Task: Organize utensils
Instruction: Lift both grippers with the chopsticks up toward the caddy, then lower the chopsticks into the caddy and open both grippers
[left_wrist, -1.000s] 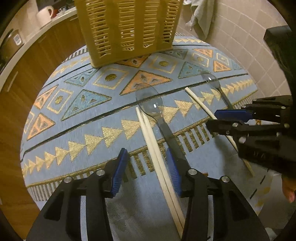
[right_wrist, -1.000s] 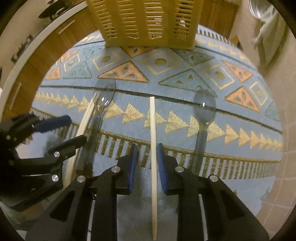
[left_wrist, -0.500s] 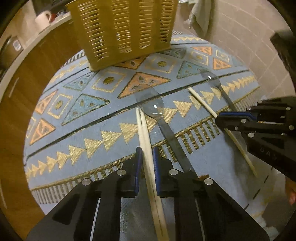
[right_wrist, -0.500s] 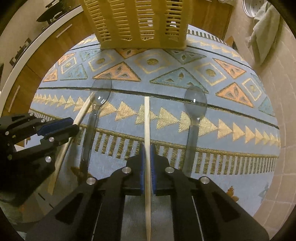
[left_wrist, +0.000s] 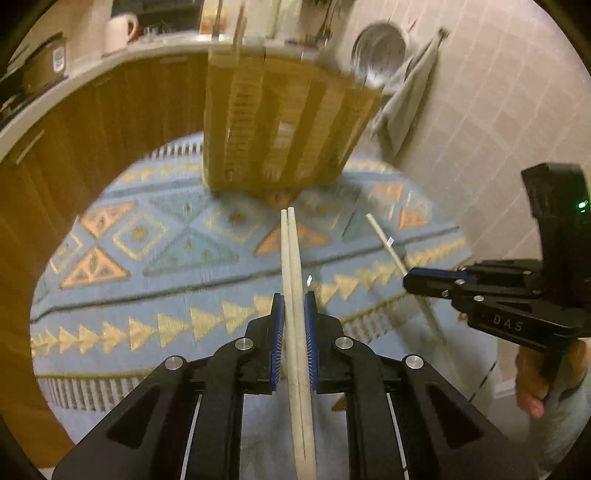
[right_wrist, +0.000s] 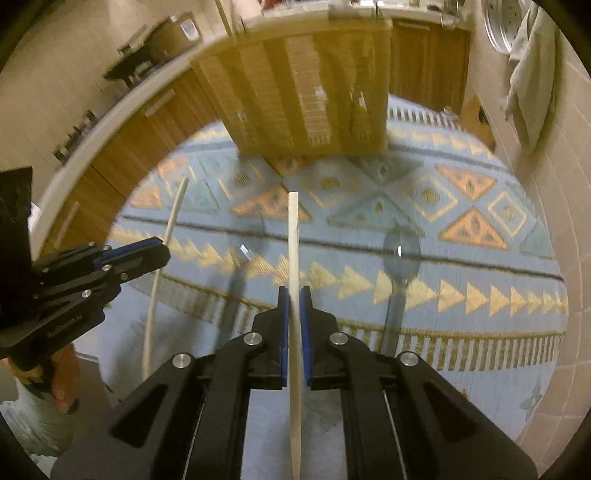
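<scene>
Wooden chopstick pair (left_wrist: 293, 280) sits clamped in the left gripper (left_wrist: 294, 295); long axis runs straight ahead along the fingers, tips toward the basket (left_wrist: 284, 122), clear of the mat (left_wrist: 147, 295). Pads pinch both sticks side by side, jaws nearly closed with only the sticks' width between them; the log shows they had just been closing on the pair.

Single chopstick (right_wrist: 293, 266) is held in the right gripper (right_wrist: 294, 295), same orientation: axis along the fingers, far end toward the basket (right_wrist: 306, 92), near end running back under the camera. Jaws fully closed on it, blue pads (right_wrist: 282, 321) pressed to either side.

Left wrist view only: the right gripper (left_wrist: 413, 282) from the side, beak closed on its stick (left_wrist: 388, 247), which slants away to the upper left; a hand (left_wrist: 532, 376) on the handle below; mug (left_wrist: 118, 31) on the counter.

Right wrist view only: two clear spoons lying on the mat (right_wrist: 461, 258). Right spoon (right_wrist: 399, 266) has its bowl away, handle toward the camera; left spoon (right_wrist: 240, 273) is blurred, between the two grippers. Left gripper (right_wrist: 162, 254) shows at the left edge with its sticks (right_wrist: 162, 258) slanting upward. Towel (right_wrist: 532, 74) hangs on the tiled wall.

Basket stands upright at the mat's far edge in both views, motion-blurred.
</scene>
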